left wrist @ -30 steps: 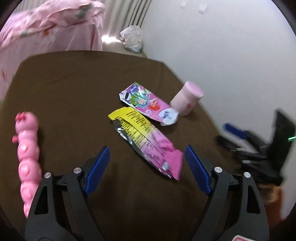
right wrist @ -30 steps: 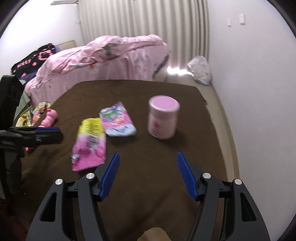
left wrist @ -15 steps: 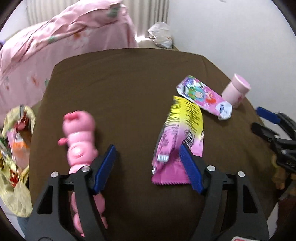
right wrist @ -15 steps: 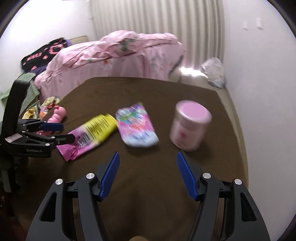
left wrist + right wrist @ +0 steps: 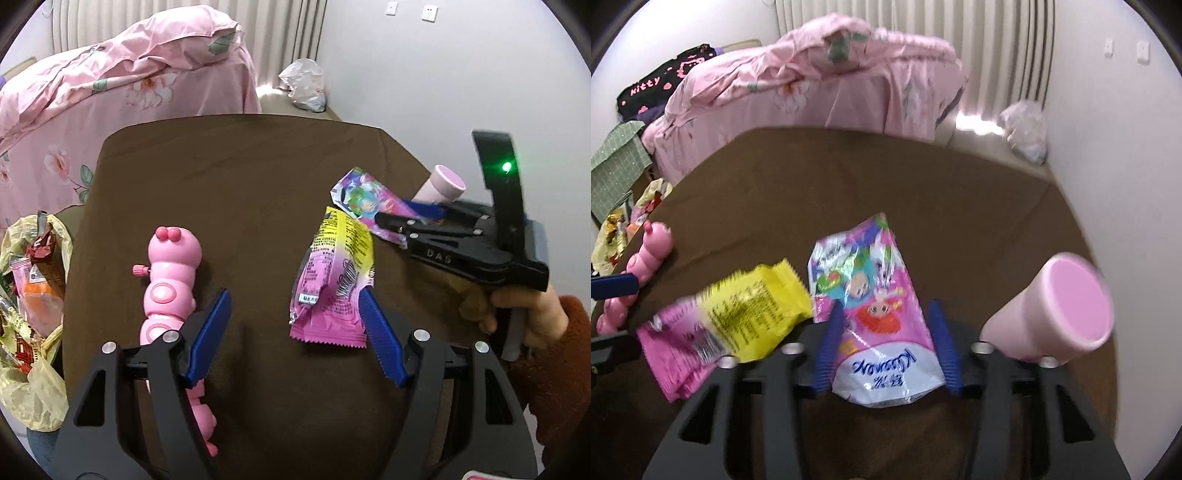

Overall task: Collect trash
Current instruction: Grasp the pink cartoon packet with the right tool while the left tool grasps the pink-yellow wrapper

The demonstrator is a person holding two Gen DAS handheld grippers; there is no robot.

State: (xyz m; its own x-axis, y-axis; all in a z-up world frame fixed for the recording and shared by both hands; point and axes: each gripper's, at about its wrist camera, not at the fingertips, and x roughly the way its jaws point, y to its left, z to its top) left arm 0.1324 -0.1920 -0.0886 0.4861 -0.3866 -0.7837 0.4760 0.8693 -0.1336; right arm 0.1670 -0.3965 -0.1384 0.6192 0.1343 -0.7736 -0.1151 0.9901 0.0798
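Lying on the brown table [image 5: 240,177] are two wrappers: right claw [image 5: 884,343] straddling one, left claw [image 5: 295,332] apart.

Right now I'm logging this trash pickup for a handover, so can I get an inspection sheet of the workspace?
Surface: brown cloth-covered table, flat, no spills seen.
Job's things: yellow-and-pink wrapper lying flat; cartoon-print wrapper beside it; yellow trash bag at the table's left edge, already holding wrappers.
Clutter: pink caterpillar toy; pink jar.
Grippers: left tongs open, right finger at the yellow-and-pink wrapper's edge; right tongs straddling the cartoon-print wrapper, grip not clear.
Cables: nothing seen.
Surroundings: pink floral bedding, white plastic bag on the floor by the curtain, white wall.
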